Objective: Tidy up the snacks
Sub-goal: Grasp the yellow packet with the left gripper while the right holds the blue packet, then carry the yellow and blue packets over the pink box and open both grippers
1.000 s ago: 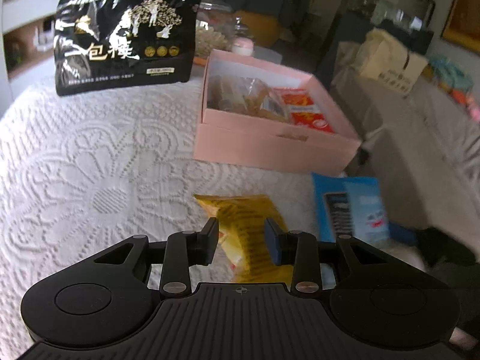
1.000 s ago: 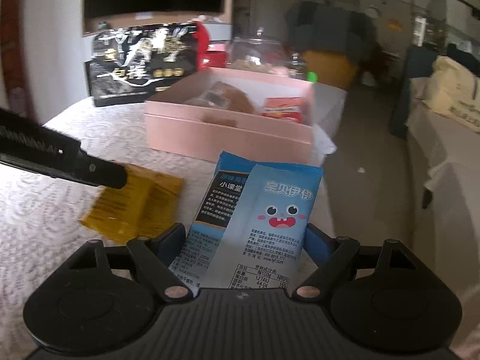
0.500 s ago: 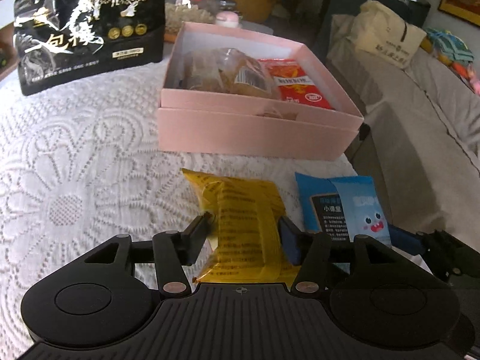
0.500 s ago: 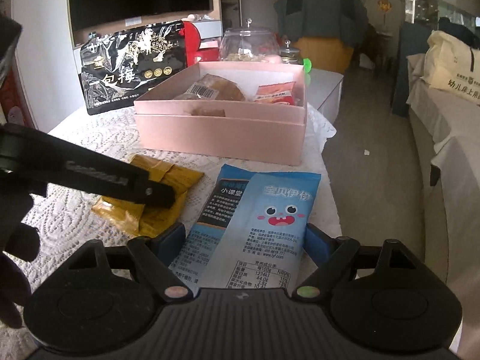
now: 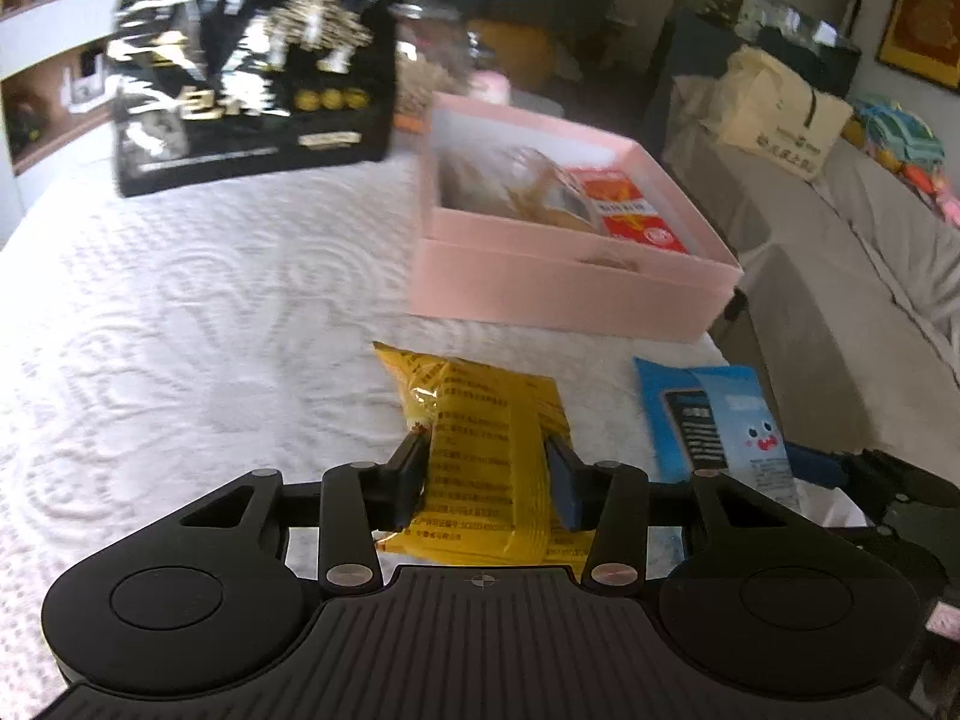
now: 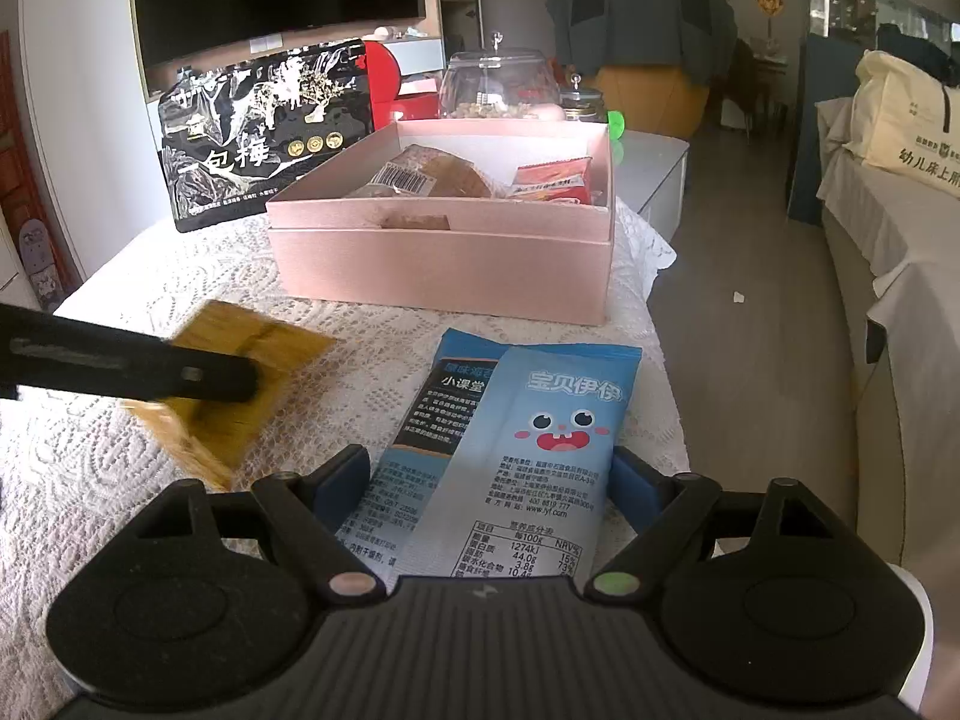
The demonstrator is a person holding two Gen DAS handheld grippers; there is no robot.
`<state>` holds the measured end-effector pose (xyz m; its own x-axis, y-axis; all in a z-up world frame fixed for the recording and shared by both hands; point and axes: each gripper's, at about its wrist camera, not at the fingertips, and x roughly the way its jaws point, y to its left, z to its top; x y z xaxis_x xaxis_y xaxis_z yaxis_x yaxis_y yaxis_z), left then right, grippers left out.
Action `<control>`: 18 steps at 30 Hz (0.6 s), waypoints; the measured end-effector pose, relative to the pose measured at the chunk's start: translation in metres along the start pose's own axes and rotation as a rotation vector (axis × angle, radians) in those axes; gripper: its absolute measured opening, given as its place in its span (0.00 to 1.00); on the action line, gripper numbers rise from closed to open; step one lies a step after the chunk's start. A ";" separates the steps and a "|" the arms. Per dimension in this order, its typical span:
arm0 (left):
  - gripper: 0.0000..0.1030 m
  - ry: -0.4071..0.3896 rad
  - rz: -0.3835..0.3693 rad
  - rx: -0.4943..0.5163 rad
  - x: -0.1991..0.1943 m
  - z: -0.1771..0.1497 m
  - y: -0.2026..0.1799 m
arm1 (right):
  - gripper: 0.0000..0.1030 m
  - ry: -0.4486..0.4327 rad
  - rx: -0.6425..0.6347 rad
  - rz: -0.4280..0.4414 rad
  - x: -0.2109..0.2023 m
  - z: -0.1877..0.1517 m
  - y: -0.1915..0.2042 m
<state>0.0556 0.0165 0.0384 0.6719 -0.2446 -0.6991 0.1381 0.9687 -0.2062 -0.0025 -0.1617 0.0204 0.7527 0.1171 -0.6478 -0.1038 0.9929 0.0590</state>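
My left gripper (image 5: 489, 474) is shut on a yellow snack packet (image 5: 486, 444) and holds it tilted just above the white lace tablecloth; the packet also shows in the right wrist view (image 6: 240, 384). My right gripper (image 6: 489, 486) is open around a blue snack packet (image 6: 516, 456) that lies flat on the table; its pads stand beside the packet's edges. The blue packet also shows in the left wrist view (image 5: 714, 420). An open pink box (image 5: 570, 294) holds a clear-wrapped pastry (image 6: 432, 177) and a red packet (image 6: 555, 183).
A large black snack bag (image 6: 264, 132) stands behind the box at the back left. A glass jar (image 6: 501, 87) stands behind the box. The table's right edge (image 6: 666, 372) drops to the floor. A grey sofa (image 5: 852, 276) lies to the right.
My left gripper has closed on the yellow packet and lifted it, and it now tilts off the cloth. My right gripper stays open around the blue packet.
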 end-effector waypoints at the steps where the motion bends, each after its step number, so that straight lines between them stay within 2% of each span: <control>1: 0.47 -0.006 0.002 -0.009 -0.005 -0.001 0.005 | 0.83 -0.001 -0.002 -0.004 -0.001 0.000 0.000; 4: 0.47 -0.002 -0.016 -0.031 -0.012 -0.004 0.013 | 0.83 -0.001 -0.021 -0.007 -0.006 0.003 0.005; 10: 0.47 0.026 -0.045 -0.046 -0.004 -0.011 0.012 | 0.83 0.088 -0.028 0.121 -0.003 0.008 0.017; 13: 0.47 0.039 -0.049 -0.049 0.000 -0.015 0.012 | 0.84 0.084 -0.082 0.099 0.000 0.004 0.025; 18: 0.47 0.032 -0.048 -0.052 0.000 -0.017 0.011 | 0.85 0.094 -0.066 0.094 -0.001 0.004 0.023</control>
<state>0.0444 0.0264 0.0248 0.6417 -0.2930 -0.7088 0.1312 0.9525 -0.2749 -0.0033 -0.1386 0.0251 0.6739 0.2036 -0.7102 -0.2159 0.9736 0.0743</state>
